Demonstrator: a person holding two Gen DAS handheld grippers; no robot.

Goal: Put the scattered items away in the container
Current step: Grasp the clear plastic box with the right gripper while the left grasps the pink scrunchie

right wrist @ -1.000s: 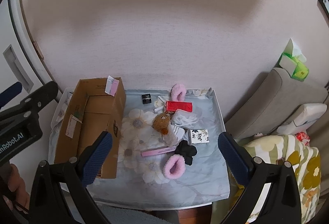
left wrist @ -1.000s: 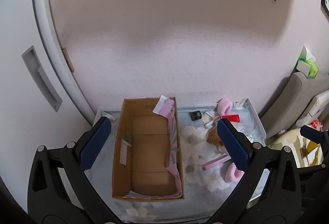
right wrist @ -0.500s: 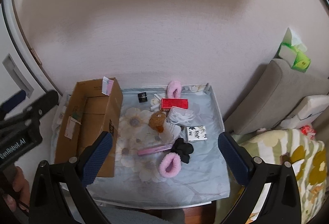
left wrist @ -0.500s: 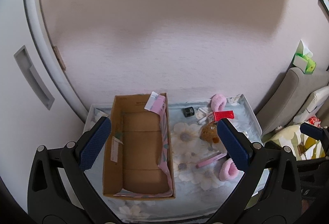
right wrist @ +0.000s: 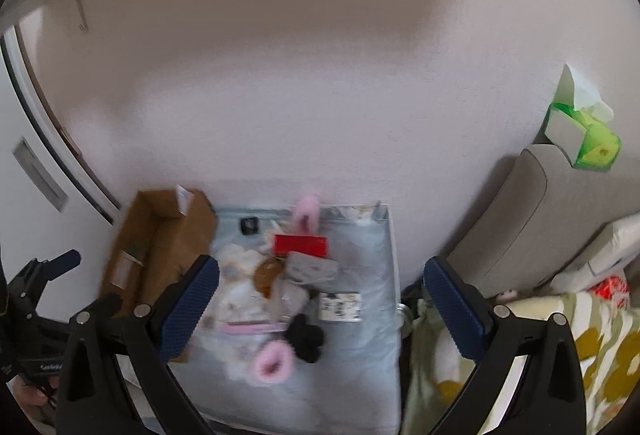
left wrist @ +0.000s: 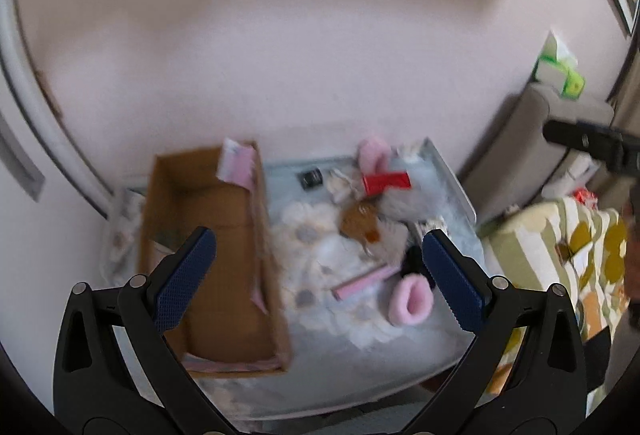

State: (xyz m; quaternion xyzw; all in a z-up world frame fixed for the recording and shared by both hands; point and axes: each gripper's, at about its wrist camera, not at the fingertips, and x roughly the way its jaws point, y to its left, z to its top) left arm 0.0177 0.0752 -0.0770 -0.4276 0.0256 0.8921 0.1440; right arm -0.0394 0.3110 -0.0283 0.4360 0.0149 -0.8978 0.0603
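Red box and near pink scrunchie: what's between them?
Right wrist view: between red box and pink scrunchie lie a brown plush, grey pouch, pink stick.

Both views overlook tray (left wrist: 452, 171) obliquely.

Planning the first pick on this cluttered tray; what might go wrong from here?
The red box, brown toy and grey pouch overlap, so a claw may drag neighbours. The black clip touches the pink scrunchie; both could lift together. Blurred views make aiming uncertain.
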